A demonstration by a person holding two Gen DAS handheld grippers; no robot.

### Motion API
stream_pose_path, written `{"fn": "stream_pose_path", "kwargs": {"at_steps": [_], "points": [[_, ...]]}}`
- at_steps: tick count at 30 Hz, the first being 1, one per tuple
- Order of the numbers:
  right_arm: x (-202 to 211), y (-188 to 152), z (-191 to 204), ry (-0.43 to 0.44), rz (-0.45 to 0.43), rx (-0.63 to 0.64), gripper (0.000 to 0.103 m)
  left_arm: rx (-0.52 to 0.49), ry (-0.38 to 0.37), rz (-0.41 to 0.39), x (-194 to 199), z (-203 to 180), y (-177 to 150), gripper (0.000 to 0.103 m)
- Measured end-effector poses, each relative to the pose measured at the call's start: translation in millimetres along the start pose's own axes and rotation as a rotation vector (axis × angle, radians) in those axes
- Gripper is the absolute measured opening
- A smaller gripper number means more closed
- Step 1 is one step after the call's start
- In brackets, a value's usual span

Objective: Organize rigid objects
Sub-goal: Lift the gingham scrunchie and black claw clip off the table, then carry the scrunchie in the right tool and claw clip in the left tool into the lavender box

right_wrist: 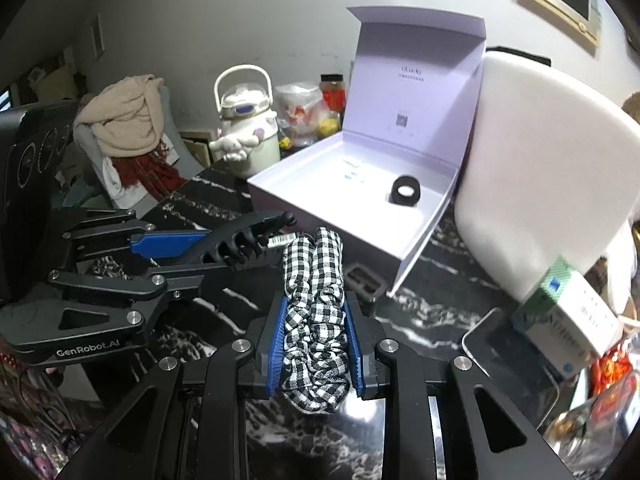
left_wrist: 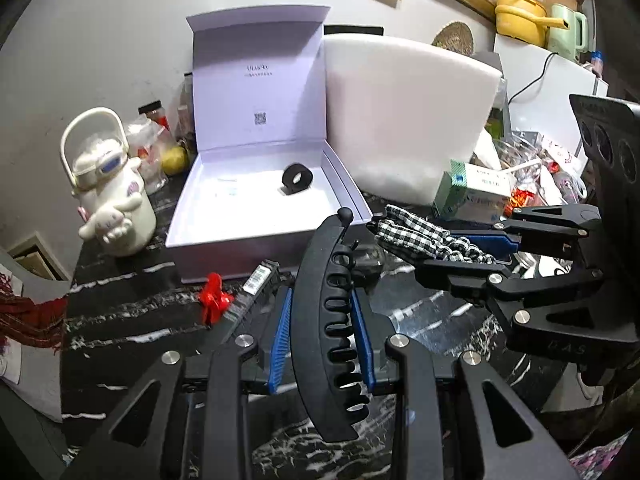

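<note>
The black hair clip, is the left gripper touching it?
Touching. The left wrist view shows the left gripper shut on the black hair clip, blue pads pressed against both its sides.

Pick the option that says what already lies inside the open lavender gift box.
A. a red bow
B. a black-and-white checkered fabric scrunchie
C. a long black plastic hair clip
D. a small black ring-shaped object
D: a small black ring-shaped object sits on the floor of the open lavender gift box; the left gripper holds the long black plastic hair clip, and the right gripper holds the black-and-white checkered fabric scrunchie.
</note>
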State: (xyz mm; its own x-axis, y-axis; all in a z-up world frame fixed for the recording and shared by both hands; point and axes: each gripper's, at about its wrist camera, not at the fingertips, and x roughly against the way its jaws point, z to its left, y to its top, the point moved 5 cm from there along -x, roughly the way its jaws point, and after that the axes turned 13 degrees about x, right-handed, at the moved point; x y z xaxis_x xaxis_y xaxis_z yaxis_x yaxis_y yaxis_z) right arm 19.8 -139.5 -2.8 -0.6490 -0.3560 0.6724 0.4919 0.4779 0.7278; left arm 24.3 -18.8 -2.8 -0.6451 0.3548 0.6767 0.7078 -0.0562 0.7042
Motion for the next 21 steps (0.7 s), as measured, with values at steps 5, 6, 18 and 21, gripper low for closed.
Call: {"fn": "stream_pose_path", "kwargs": {"at_steps": [5, 6, 18, 21], "points": [[1.6, 15.3, -6.3, -0.012, -0.025, 0.026, 0.026, -0.009, 0.018, -0.019, 0.2, 0.9, 15.4, 0.029], [1.7, 18.9, -7.8, -0.014, -0.03, 0.032, 0.026, -0.008, 0.018, -0.021, 0.1, 1.5, 17.6, 0.029], [-2.8, 54.4, -27.0, -0.023, -0.075, 0.055, 0.026, -0.017, 0.003, -0.053, -7.3, 4.6, 58.1, 0.029], [-7.2, 63.9, -33.9, -0.031, -0.085, 0.053, 0.026, -0.021, 0.007, -0.064, -11.3, 8.0, 70.5, 0.029]]}}
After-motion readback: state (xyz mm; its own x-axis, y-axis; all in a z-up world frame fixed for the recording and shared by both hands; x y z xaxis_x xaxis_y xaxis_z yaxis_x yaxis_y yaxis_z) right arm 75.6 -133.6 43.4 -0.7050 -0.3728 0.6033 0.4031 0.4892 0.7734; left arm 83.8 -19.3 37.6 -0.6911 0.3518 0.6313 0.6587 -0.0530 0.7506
